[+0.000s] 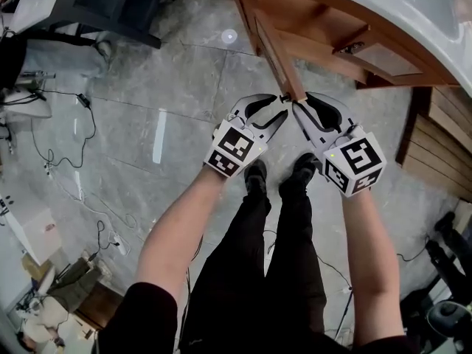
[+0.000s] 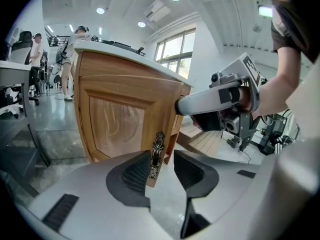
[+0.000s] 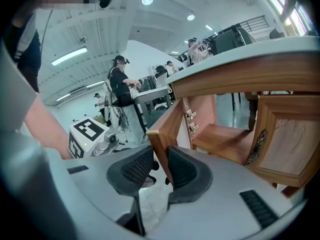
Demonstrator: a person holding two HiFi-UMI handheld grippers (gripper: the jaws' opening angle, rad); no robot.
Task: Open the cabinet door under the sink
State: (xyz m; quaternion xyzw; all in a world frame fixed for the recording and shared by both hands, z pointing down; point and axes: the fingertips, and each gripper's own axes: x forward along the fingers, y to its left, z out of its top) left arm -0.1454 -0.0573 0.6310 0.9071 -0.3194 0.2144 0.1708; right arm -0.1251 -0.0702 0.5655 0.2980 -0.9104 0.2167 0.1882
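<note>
The wooden cabinet door (image 1: 276, 54) under the white countertop (image 1: 383, 17) stands swung out toward me, and the inside (image 1: 324, 43) is exposed. My left gripper (image 1: 267, 113) is at the door's free end. In the left gripper view its jaws (image 2: 162, 166) are open around the ornate metal handle (image 2: 156, 154), which lies close to the left pad and apart from the right one. My right gripper (image 1: 304, 103) is on the other side of that end. In the right gripper view its pads (image 3: 161, 166) are shut on the door's edge (image 3: 167, 129).
A second, closed door (image 3: 292, 139) with the same kind of handle (image 3: 259, 146) stands to the right. My feet (image 1: 254, 175) are just behind the grippers. Cables (image 1: 74, 124) lie on the grey floor at left, a slatted wooden platform (image 1: 442, 146) at right. People (image 3: 122, 91) stand far off.
</note>
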